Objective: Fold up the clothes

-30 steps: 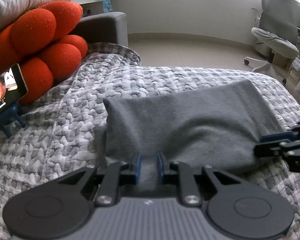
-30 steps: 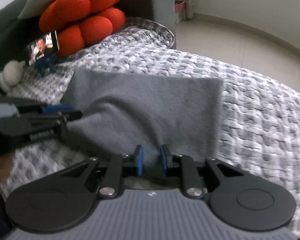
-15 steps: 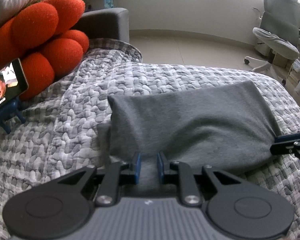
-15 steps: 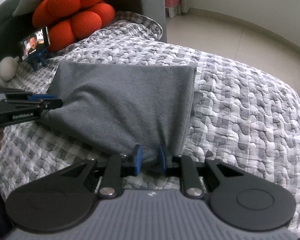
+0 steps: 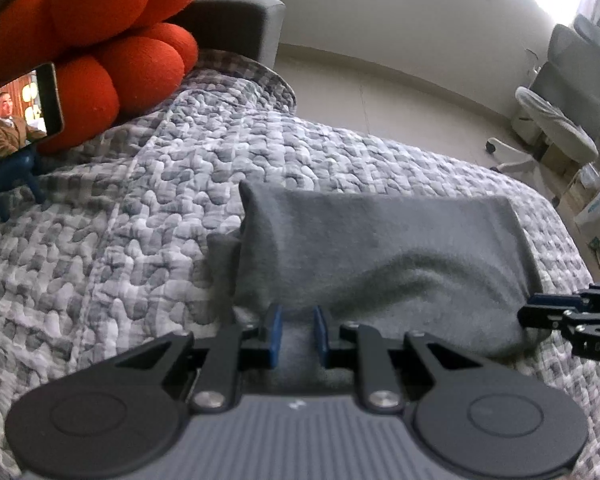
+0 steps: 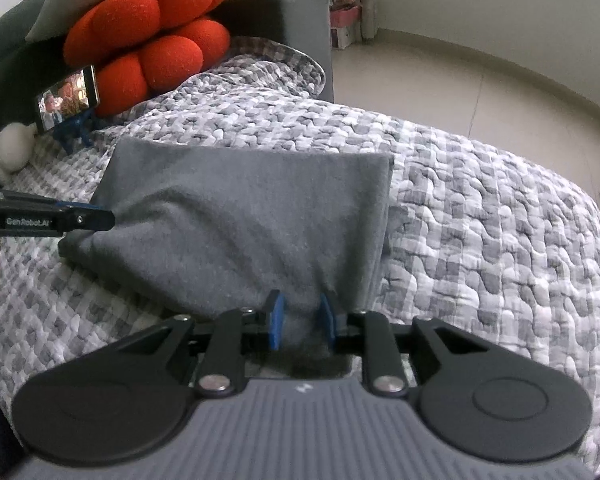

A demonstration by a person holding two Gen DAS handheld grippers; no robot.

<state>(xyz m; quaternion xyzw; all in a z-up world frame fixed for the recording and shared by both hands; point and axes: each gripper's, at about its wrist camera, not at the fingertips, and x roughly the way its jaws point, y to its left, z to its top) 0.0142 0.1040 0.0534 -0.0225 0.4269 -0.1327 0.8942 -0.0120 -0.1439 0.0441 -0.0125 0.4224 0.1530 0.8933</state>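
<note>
Already folded small on the quilt (image 5: 172, 216), the cloth (image 5: 380, 240); near edge pinched in left gripper (image 5: 296, 330); right gripper (image 6: 302, 320) just easing open around it; release and smoothing left.

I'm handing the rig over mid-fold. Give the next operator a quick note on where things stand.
Left gripper: jaws shut on the near edge of the grey garment.
Right gripper: cloth between the jaws, which have just been opening.
Garment lies on the quilted cover, already folded into a rectangle, near edge lifted.
Left to do: probably lay the edge down, let go, smooth it.
</note>
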